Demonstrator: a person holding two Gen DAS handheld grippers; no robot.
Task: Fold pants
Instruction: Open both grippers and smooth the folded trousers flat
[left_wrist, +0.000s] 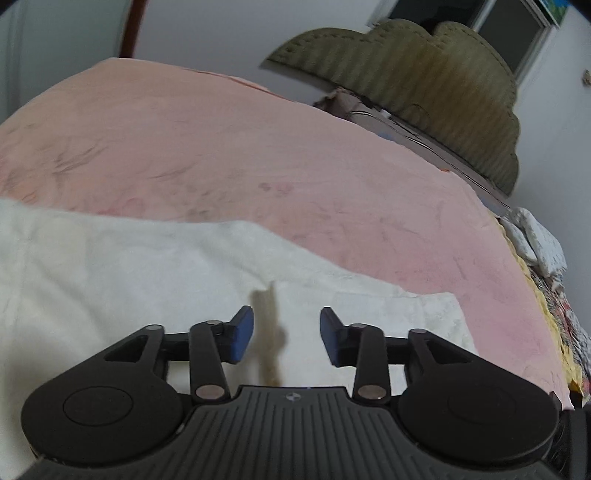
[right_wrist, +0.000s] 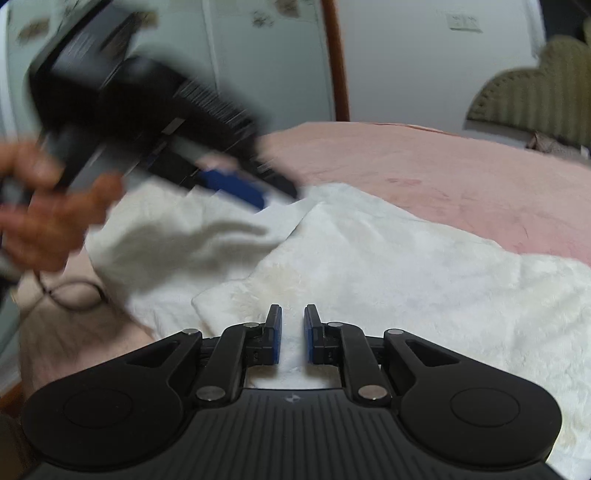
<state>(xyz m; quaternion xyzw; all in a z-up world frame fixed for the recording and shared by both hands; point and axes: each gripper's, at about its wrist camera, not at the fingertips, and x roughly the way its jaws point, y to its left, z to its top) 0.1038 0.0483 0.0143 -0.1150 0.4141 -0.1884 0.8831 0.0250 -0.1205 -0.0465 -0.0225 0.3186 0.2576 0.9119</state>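
White fleece pants lie spread on a pink bed cover. A tan drawstring hangs between the fingers of my left gripper, which is open just above the fabric. In the right wrist view the pants are partly folded, with a layer lying over another. My right gripper hovers low over the near edge, jaws a narrow gap apart, with white cloth showing between them. The left gripper shows blurred at upper left, held by a hand.
An olive padded headboard stands at the far end of the bed. Crumpled patterned bedding lies along the bed's right edge. A dark cord lies on the cover at the left. A wardrobe and wooden post stand behind.
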